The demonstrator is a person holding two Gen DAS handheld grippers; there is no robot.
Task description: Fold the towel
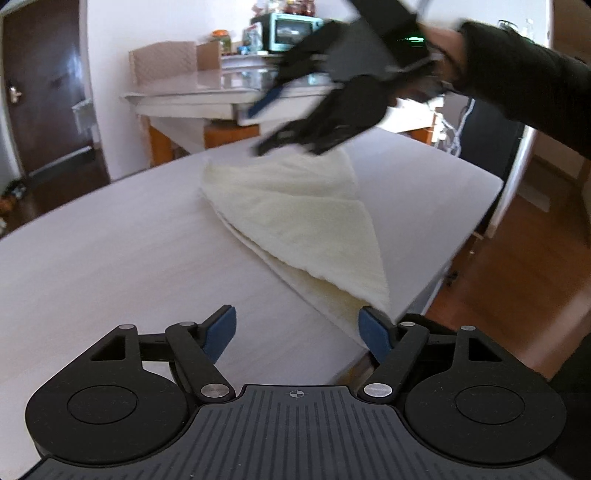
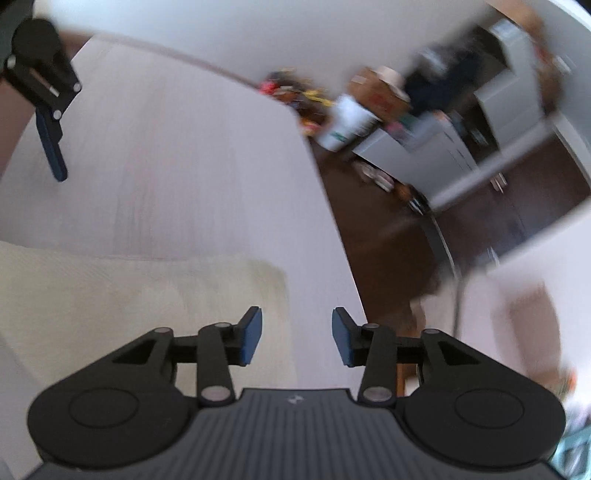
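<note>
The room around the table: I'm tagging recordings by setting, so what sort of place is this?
Most likely a lived-in home, perhaps a kitchen or dining area. A teal countertop oven with jars sits on a cluttered side table, and the cream towel lies on a pale table over wood flooring.

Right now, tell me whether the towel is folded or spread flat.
Folded. In the left wrist view the towel lies on the table with an upper layer doubled over a lower one, the edges stacked near the table's edge.

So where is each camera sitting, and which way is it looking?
Left wrist: sits on the left hand-held gripper, looking across the white table at the cream towel; the right hand-held gripper and sleeved arm show.
Right wrist: sits on the right hand-held gripper, looking down at the table edge and floor.
Shared: towel, table, each other's gripper.
</note>
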